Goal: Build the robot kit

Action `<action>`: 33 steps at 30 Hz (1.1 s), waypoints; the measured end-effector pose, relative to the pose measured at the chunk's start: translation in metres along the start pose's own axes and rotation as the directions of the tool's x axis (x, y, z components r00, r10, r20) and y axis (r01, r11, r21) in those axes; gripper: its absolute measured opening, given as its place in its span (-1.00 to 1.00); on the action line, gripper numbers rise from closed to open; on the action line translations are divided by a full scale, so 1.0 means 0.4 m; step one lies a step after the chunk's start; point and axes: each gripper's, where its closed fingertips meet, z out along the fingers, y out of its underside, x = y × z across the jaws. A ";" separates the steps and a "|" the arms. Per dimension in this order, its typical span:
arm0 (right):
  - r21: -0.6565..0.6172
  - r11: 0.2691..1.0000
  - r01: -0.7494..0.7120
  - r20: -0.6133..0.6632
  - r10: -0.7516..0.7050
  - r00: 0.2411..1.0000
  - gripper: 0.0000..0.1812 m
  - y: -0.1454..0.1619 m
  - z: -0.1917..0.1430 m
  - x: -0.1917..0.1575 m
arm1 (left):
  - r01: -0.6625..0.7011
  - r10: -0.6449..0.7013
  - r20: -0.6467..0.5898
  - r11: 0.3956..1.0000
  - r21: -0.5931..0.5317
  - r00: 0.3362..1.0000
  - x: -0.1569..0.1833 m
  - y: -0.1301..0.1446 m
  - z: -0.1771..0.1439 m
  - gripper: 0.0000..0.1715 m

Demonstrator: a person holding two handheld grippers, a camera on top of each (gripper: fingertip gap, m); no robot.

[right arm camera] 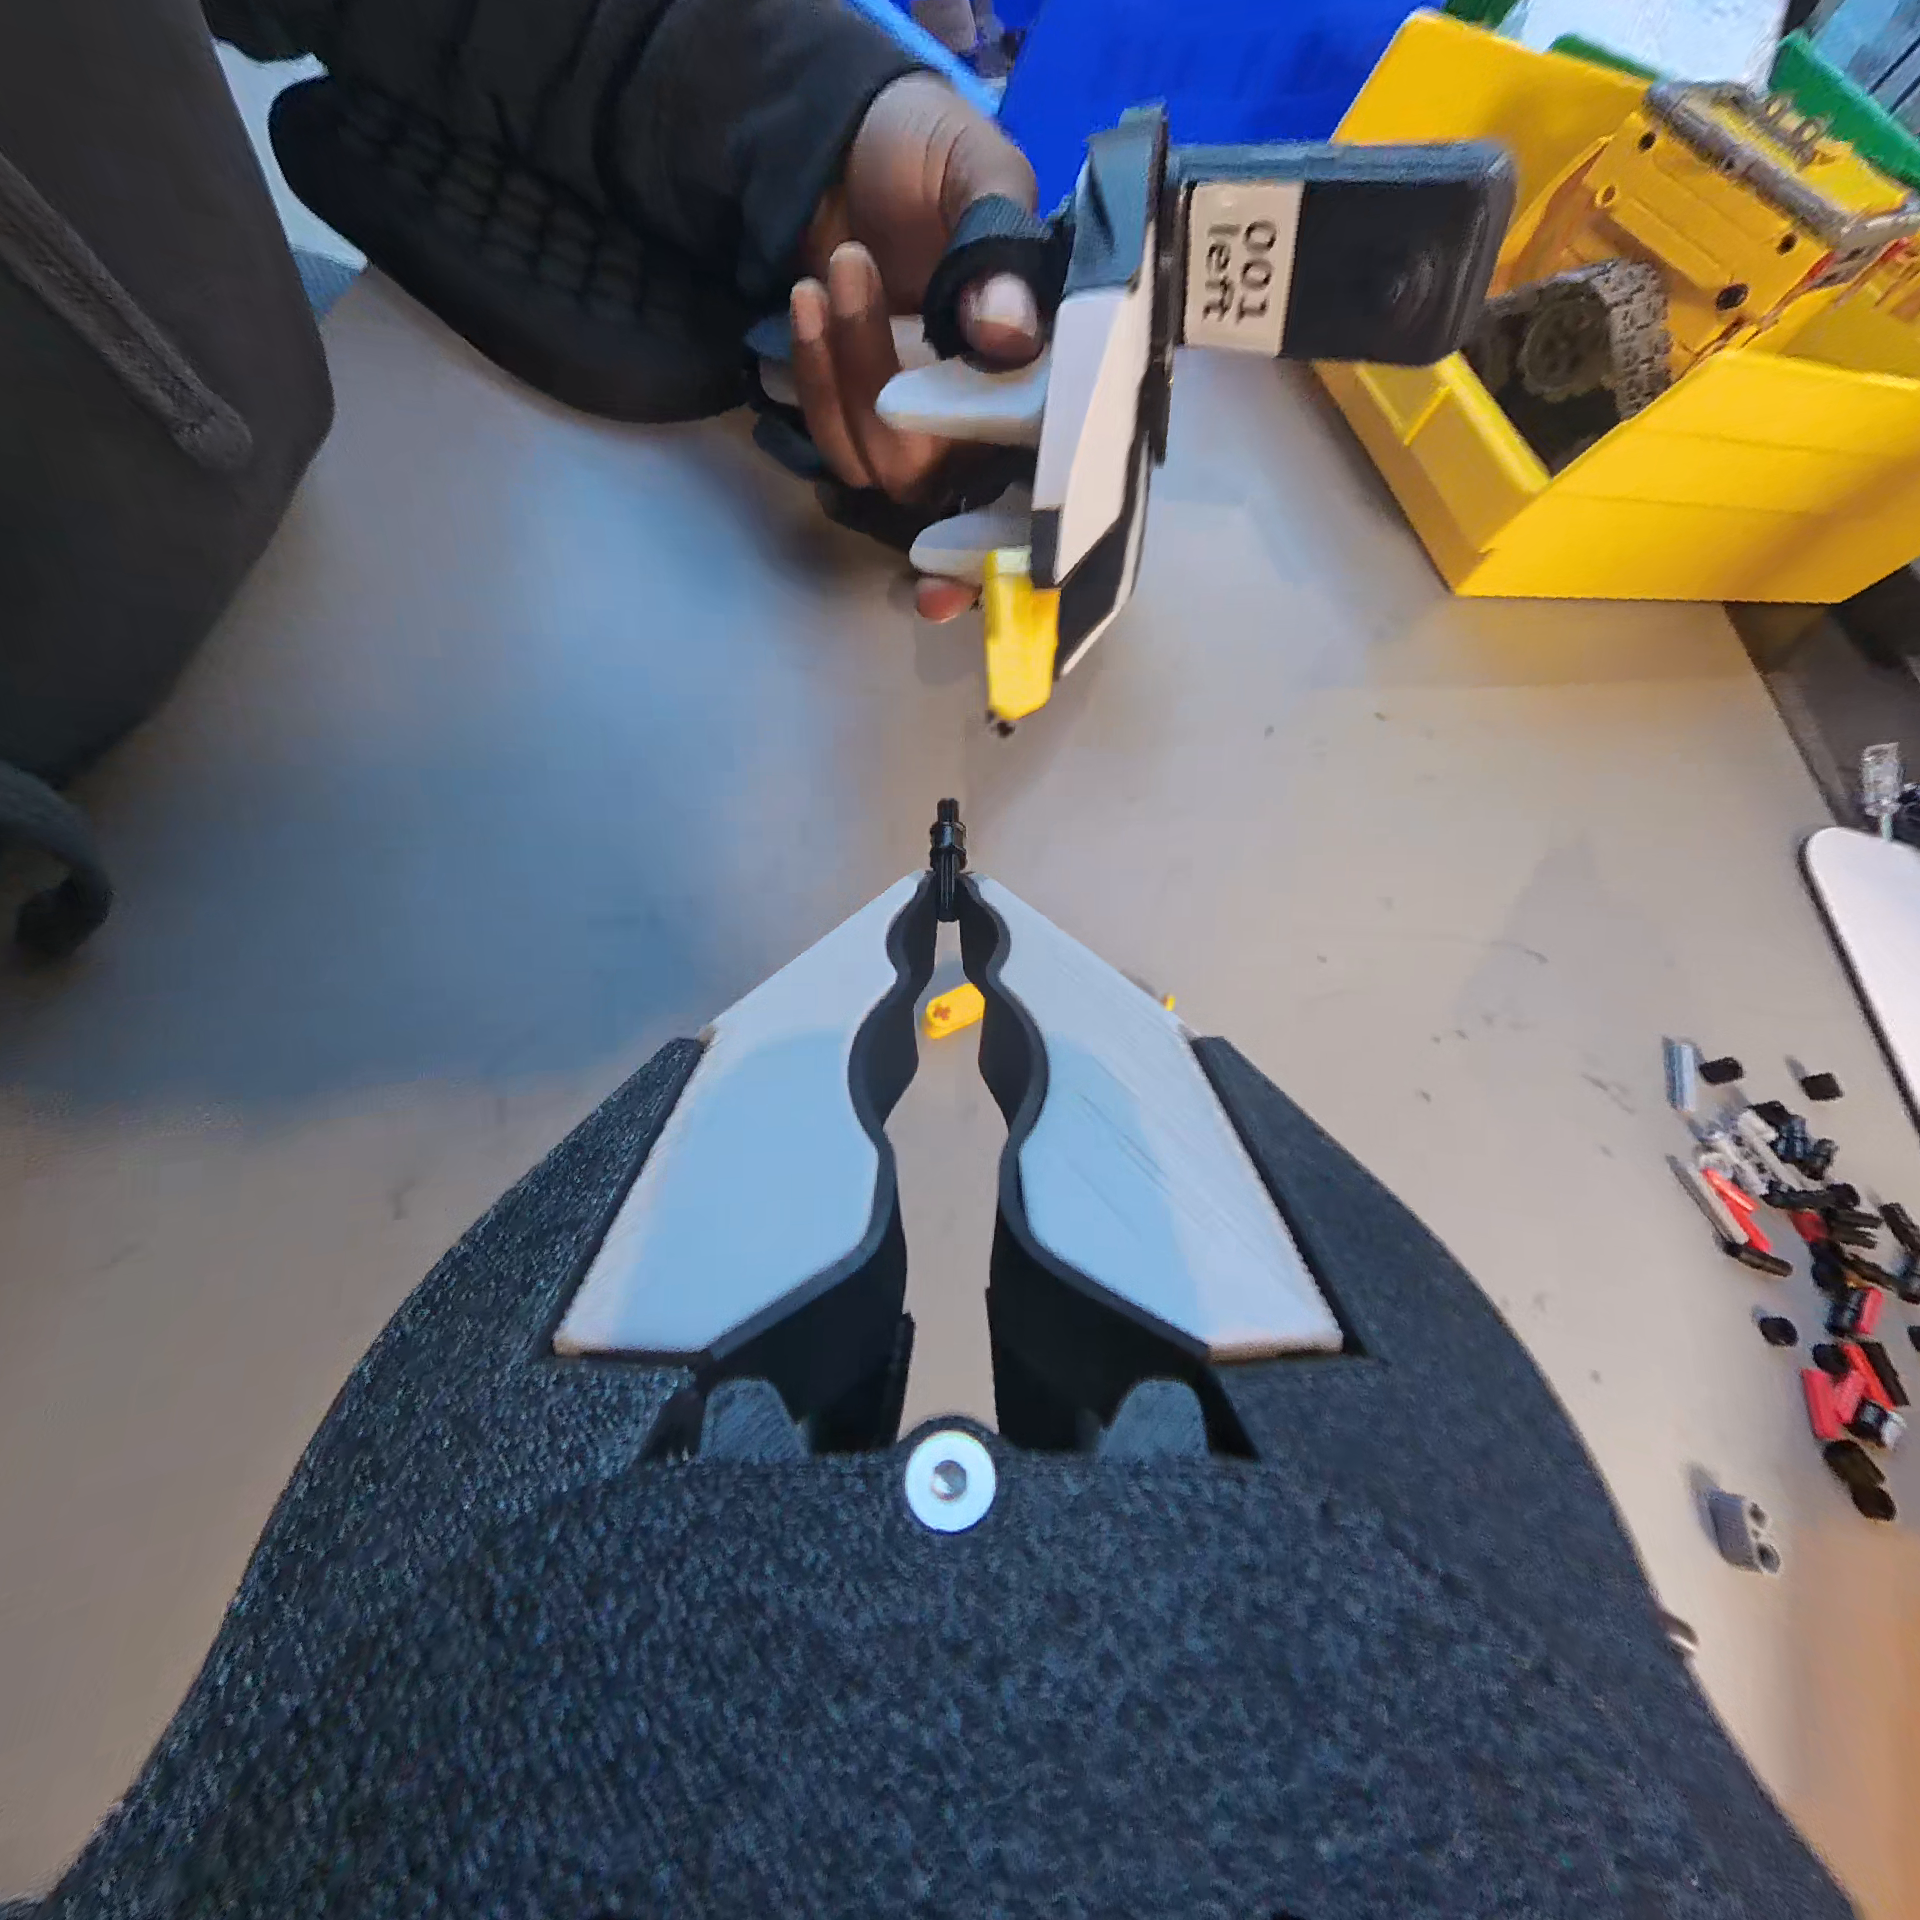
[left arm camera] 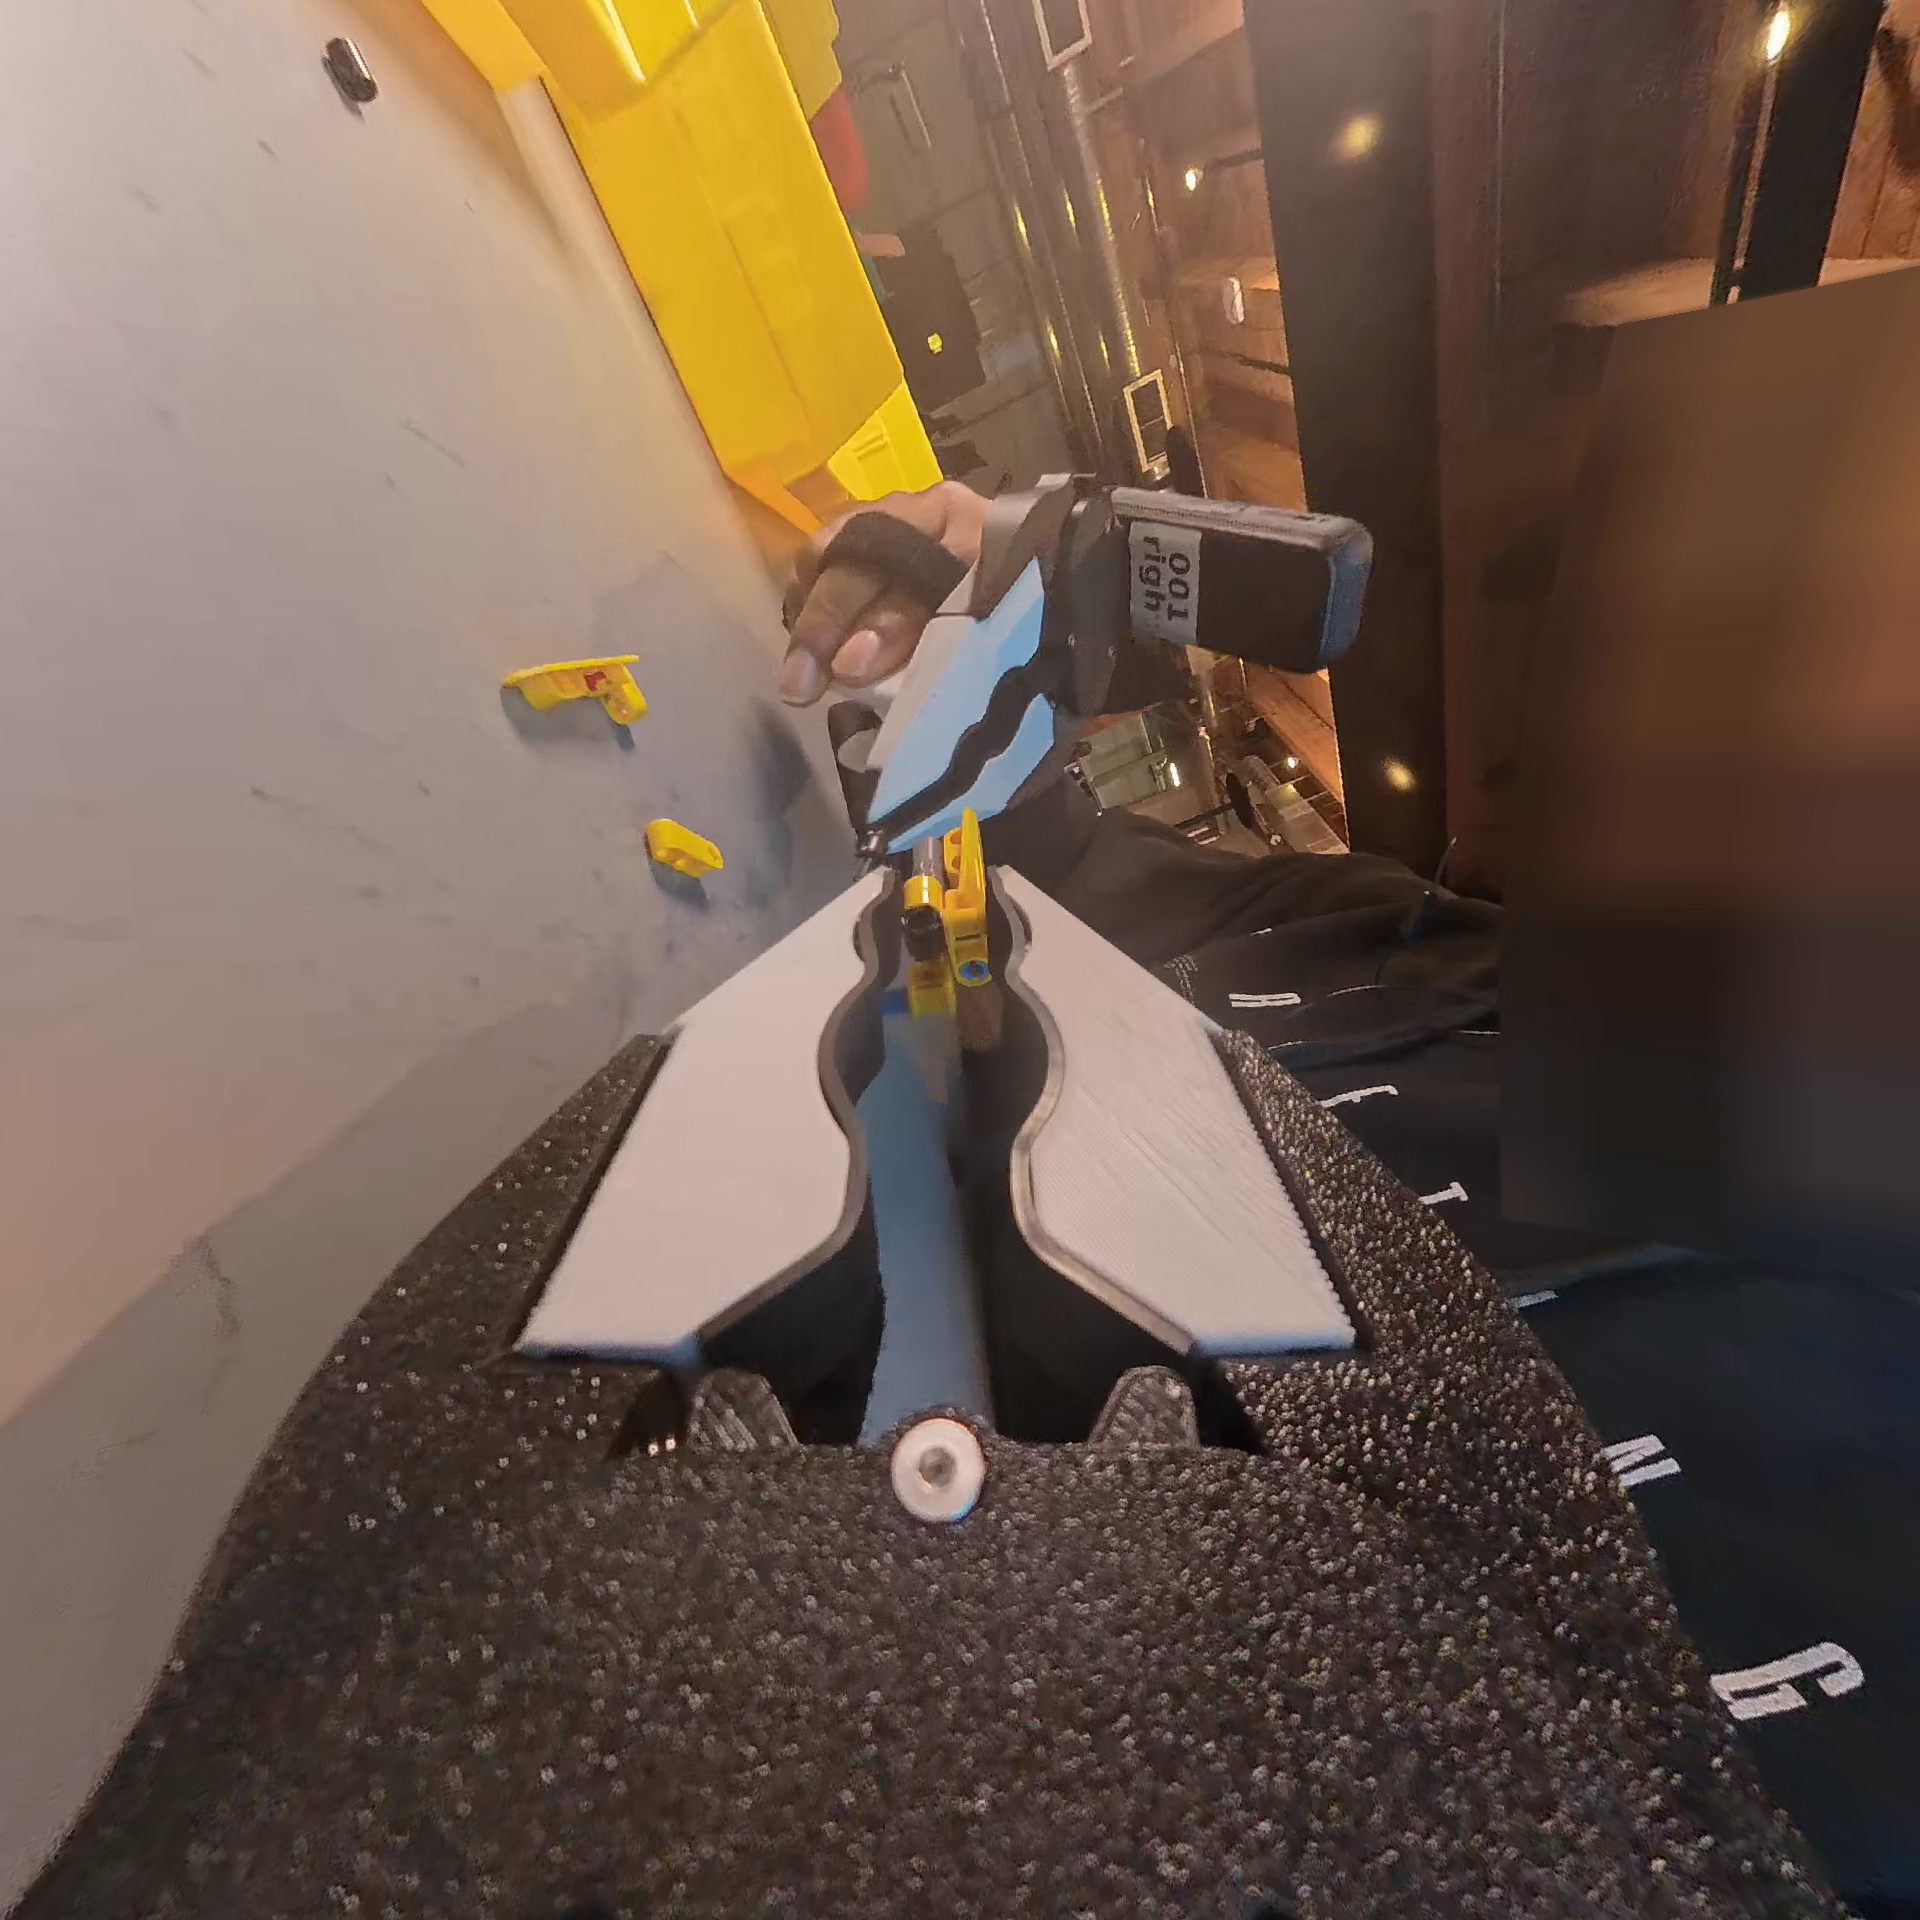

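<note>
A pale grey tabletop (right arm camera: 1299, 831) carried everything, with a large yellow plastic bin (right arm camera: 1662, 488) at its far right edge holding a yellow toy vehicle with black rubber tracks (right arm camera: 1579, 332). Nearer, on the right, lay a scattered heap of small black, red and grey plastic building pins (right arm camera: 1808, 1247).

The left gripper (left arm camera: 940, 904) had its jaws drawn narrow around a small yellow plastic building-brick assembly (left arm camera: 951, 925), held clear of the table; in the right wrist view the same piece hung from those fingers with its long axis pointing down and toward the other gripper. The right gripper (right arm camera: 945, 888) was pinched tight on a short black plastic connector pin (right arm camera: 947, 852), whose long axis ran straight out along the fingers, aimed at the yellow assembly just ahead and slightly above. The two held parts were near but apart, nothing standing between them.

Two loose yellow plastic pieces (left arm camera: 577, 681) (left arm camera: 683, 844) lay on the table well off to the side, and another small yellow piece (right arm camera: 954, 1010) rested beneath the right gripper's fingers.
</note>
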 end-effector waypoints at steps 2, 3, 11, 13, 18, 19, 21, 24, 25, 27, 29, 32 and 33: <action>-0.068 0.997 0.023 0.002 -0.023 1.000 -0.96 0.032 0.013 -0.009 | -0.006 0.006 0.010 1.000 0.010 1.000 -0.004 -0.006 -0.005 -0.83; -0.096 0.995 0.031 0.014 -0.030 0.999 -0.96 0.043 0.021 -0.018 | -0.011 0.011 0.017 1.000 0.011 1.000 -0.006 -0.008 -0.007 -0.83; -0.269 0.961 0.060 0.086 -0.038 0.996 -0.96 0.095 0.046 -0.066 | -0.059 0.059 0.069 0.998 -0.013 0.996 -0.015 0.001 -0.007 -0.83; -0.292 0.955 0.053 0.093 -0.027 0.995 -0.95 0.105 0.048 -0.071 | -0.058 0.059 0.071 0.998 -0.019 0.996 -0.017 0.005 -0.005 -0.83; -0.249 0.969 -0.004 0.069 0.022 0.997 -0.79 0.086 0.036 -0.051 | -0.051 0.052 0.060 0.998 -0.025 0.997 -0.013 0.011 0.000 -0.83; -0.182 0.983 -0.026 0.040 0.033 0.999 -0.79 0.059 0.031 -0.033 | -0.047 0.048 0.051 0.999 -0.024 0.998 -0.009 0.012 0.002 -0.83; -0.021 0.998 -0.051 -0.017 0.051 0.999 -0.72 -0.011 0.017 0.001 | -0.033 0.033 0.024 0.999 -0.020 0.999 0.000 0.013 0.009 -0.83; 0.094 0.995 0.017 -0.087 -0.009 0.996 -0.64 -0.079 0.015 0.020 | -0.005 0.004 -0.020 1.000 -0.019 1.000 0.014 0.018 0.023 -0.83; 0.097 0.994 0.041 -0.098 -0.031 0.995 -0.65 -0.087 0.021 0.018 | 0.002 -0.002 -0.031 1.000 -0.021 1.000 0.018 0.021 0.028 -0.83; 0.087 0.994 0.059 -0.104 -0.050 0.993 -0.76 -0.089 0.035 0.014 | 0.018 -0.019 -0.058 1.000 -0.015 0.998 0.029 0.022 0.035 -0.83; 0.077 0.996 0.046 -0.083 -0.040 0.996 -0.87 -0.081 0.042 0.005 | 0.015 -0.015 -0.049 1.000 -0.012 0.999 0.026 0.023 0.036 -0.83; 0.121 0.979 -0.164 0.017 0.164 0.986 -0.88 -0.083 0.039 0.003 | -0.106 0.105 -0.030 0.994 -0.009 0.994 0.042 0.016 0.034 -0.74; 0.124 0.956 -0.266 0.071 0.259 0.963 -0.88 -0.079 0.035 0.004 | -0.193 0.193 -0.006 0.981 -0.015 0.981 0.052 0.013 0.031 -0.65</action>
